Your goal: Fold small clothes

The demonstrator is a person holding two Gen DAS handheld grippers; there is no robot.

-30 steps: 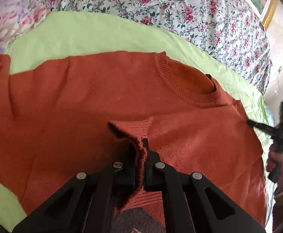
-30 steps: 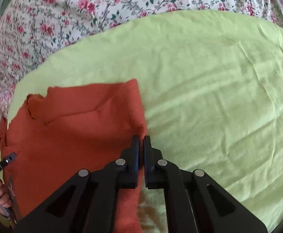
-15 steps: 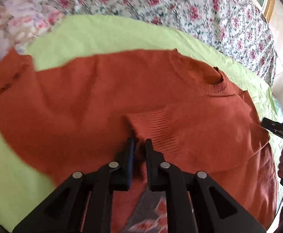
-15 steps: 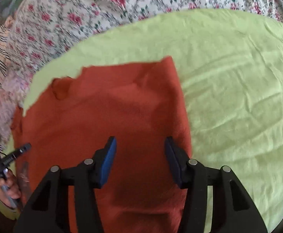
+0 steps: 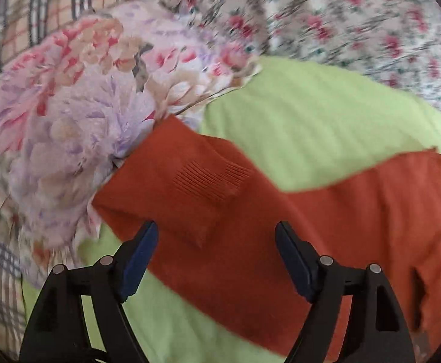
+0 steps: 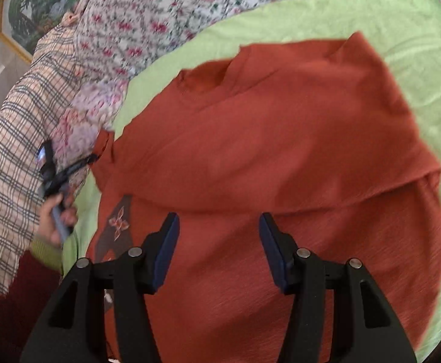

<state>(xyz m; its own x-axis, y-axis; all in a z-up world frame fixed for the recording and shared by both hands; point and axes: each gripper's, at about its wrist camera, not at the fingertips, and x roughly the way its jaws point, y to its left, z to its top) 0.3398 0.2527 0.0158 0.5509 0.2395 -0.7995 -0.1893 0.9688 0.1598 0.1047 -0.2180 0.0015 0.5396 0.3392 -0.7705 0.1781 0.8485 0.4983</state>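
My left gripper has just spread its jaws wide, nothing pinched; my right gripper stands spread and empty. The rust sweater lies flat on the green sheet, centre frame. A floral bedspread fills the top, with a framed picture upper left.

The sweater is spread on a sheet upon the bed; a sleeve is laid towards a pillow at upper left.
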